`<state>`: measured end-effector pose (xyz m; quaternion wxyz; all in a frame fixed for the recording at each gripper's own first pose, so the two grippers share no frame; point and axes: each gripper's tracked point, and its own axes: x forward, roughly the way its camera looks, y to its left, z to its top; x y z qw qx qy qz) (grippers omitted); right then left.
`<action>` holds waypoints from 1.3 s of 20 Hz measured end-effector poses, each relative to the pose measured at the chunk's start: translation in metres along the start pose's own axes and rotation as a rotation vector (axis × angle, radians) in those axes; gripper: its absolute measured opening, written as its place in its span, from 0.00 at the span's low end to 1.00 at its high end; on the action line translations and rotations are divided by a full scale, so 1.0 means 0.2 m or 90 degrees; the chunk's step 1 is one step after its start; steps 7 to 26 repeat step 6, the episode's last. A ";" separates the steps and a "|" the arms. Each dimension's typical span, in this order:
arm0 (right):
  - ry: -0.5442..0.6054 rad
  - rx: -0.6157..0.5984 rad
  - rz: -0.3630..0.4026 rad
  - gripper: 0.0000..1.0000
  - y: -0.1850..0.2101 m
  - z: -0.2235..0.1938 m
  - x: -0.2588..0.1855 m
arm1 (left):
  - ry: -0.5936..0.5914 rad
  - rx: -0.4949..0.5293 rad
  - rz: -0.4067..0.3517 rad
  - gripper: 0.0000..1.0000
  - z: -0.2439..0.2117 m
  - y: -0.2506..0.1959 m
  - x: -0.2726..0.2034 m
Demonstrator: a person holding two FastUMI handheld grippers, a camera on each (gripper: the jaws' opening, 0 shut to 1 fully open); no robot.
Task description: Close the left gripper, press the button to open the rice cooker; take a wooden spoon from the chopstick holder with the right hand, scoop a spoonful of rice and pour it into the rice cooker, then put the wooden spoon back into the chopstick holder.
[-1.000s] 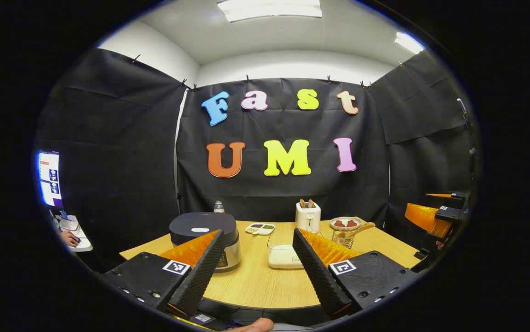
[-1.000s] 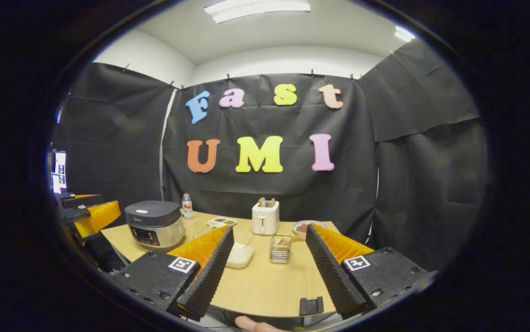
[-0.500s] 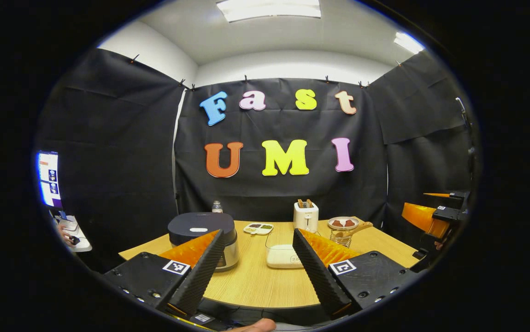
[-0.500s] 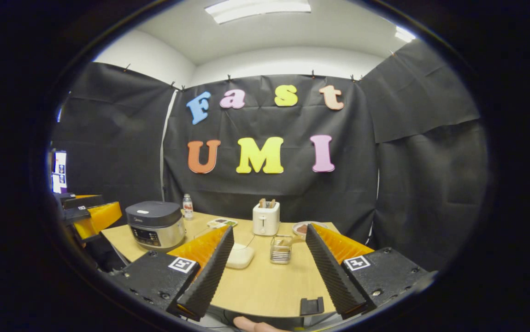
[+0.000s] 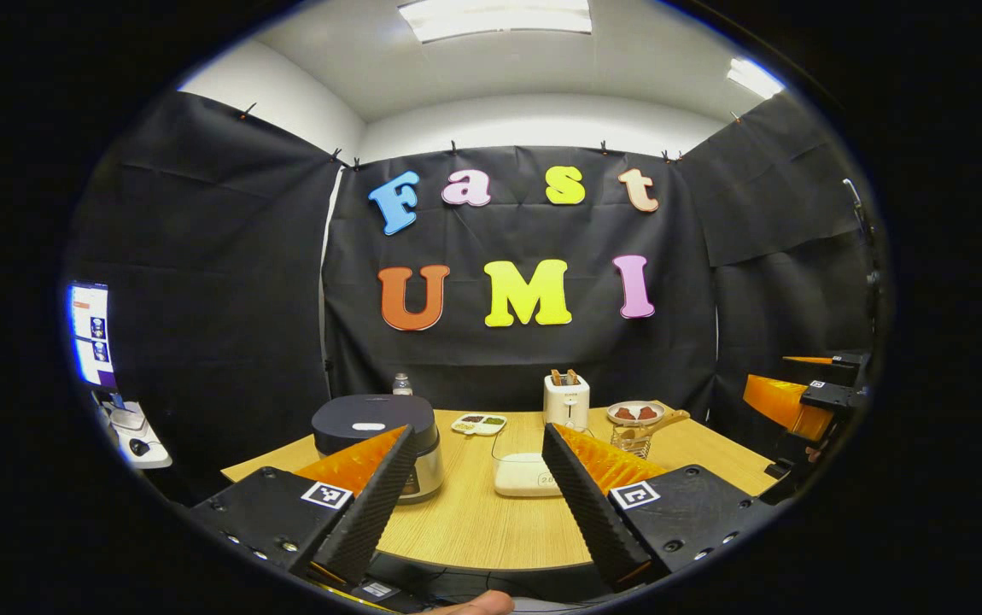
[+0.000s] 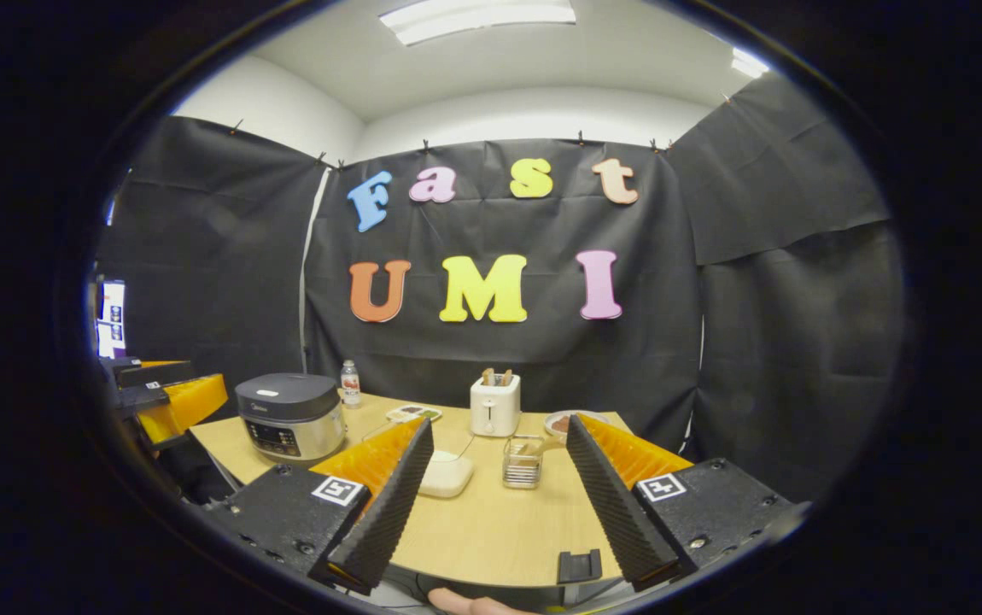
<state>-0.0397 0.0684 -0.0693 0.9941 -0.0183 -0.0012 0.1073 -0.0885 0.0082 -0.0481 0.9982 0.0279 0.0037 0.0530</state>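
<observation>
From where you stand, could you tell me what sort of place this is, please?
Probably a staged kitchen set in a recording booth: black cloth walls surround a light wooden table holding a dark-lidded silver rice cooker, a white two-slot toaster and a wire chopstick holder.

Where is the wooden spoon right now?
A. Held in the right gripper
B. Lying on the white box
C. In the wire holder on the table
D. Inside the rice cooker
C: the wooden spoon leans out of the chopstick holder on the table, while the right gripper is open with nothing between its fingers.
</observation>
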 end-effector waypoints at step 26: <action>-0.005 0.001 -0.005 1.00 -0.02 0.01 -0.01 | -0.003 0.000 -0.003 0.94 0.00 -0.02 0.00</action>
